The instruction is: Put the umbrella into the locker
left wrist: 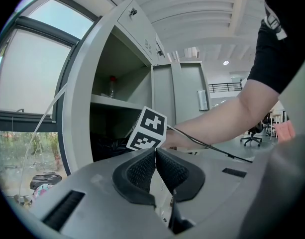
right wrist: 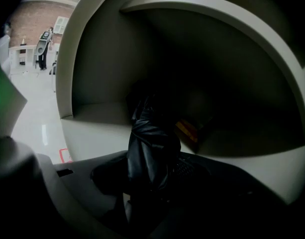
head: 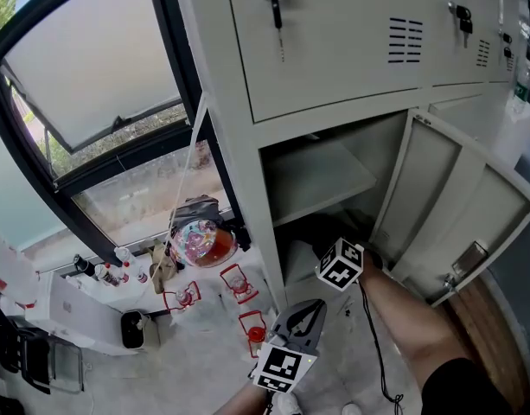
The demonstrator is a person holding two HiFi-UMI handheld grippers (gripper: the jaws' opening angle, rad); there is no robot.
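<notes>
My left tool [left wrist: 155, 157] sits back close to me, jaws pressed together with nothing between them. My right forearm [head: 394, 305] is stretched forward, and my right tool [right wrist: 153, 171] is clamped, dim as it is, on what looks like the black umbrella [right wrist: 151, 141].

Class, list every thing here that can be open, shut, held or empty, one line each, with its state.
Lower locker door: open.
Upper locker door: shut, key in lock.
Umbrella: folded, gripped, in the lower compartment.
Right tool: shut on the umbrella.
Left tool: shut, empty.
</notes>
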